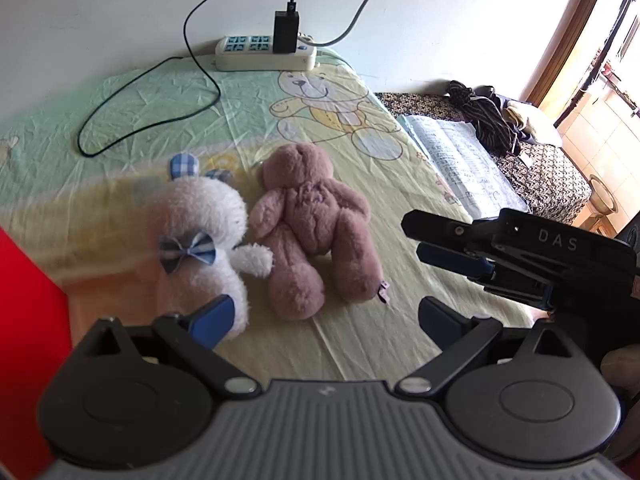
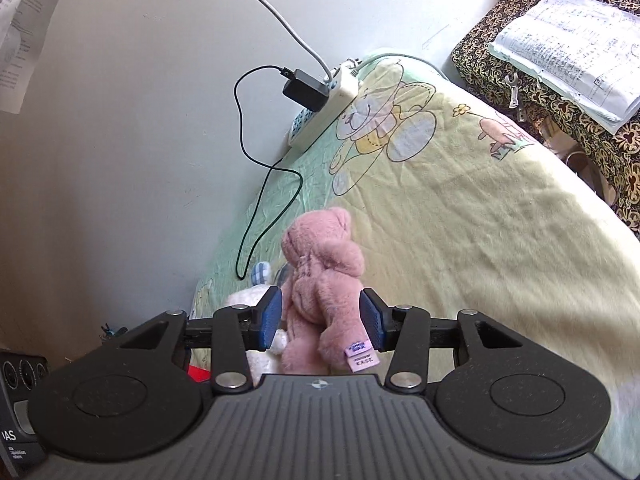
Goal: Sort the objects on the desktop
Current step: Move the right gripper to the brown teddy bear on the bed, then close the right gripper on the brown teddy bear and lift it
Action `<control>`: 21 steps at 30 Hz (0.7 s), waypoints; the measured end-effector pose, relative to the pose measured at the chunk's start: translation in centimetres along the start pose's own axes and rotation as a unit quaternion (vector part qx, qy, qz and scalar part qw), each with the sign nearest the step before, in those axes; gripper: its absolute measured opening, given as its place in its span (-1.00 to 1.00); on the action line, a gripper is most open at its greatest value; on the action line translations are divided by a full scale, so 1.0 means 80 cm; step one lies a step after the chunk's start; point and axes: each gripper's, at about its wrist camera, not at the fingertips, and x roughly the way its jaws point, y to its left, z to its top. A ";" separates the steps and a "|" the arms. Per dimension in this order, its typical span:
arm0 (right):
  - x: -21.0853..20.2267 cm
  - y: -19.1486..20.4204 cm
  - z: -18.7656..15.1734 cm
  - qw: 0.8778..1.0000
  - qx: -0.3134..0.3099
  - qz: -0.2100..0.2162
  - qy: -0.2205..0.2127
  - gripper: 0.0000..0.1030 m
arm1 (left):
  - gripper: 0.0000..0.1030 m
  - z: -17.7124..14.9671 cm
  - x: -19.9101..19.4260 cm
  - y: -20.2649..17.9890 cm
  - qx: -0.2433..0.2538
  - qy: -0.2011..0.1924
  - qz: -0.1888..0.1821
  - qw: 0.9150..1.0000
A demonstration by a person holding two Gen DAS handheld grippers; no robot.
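Nearest in the right wrist view: right tool spread open, blue pads either side of the pink bear's legs — no squeeze yet, pads look just beside the plush, contact can't be confirmed. Bear's long axis runs straight away from this tool, feet near, head far, label tag at the near foot. So the right tool is the nearer one and already lined up; a close here would likely pinch the legs or lower body.

Left tool also open, holding nothing; its left pad sits at the bottom of the white plush, which has a blue checked bow and ears. White plush lies left of the pink bear, an arm touching the bear's side. The right tool enters from the right in this view, just off the bear's feet.

Both toys rest on the cartoon-print sheet covering the surface. Far edge — power strip with black adapter, cable looping left.
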 end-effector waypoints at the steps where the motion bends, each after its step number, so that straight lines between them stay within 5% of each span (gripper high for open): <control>1: 0.005 -0.005 0.004 1.000 -0.001 -0.004 0.006 -0.08 | 0.92 0.004 0.008 0.001 -0.003 0.003 -0.001 1.000; 13: 0.065 -0.041 0.025 0.997 0.048 0.023 0.048 -0.12 | 0.91 0.040 0.068 0.027 -0.040 0.022 -0.029 0.999; 19: 0.093 -0.025 0.027 0.996 0.013 0.049 0.079 -0.12 | 0.87 0.045 0.090 0.035 -0.051 0.037 -0.037 0.997; 21: 0.101 -0.026 0.026 0.995 0.018 0.056 0.084 -0.27 | 0.85 0.047 0.097 0.038 -0.053 0.037 -0.030 0.997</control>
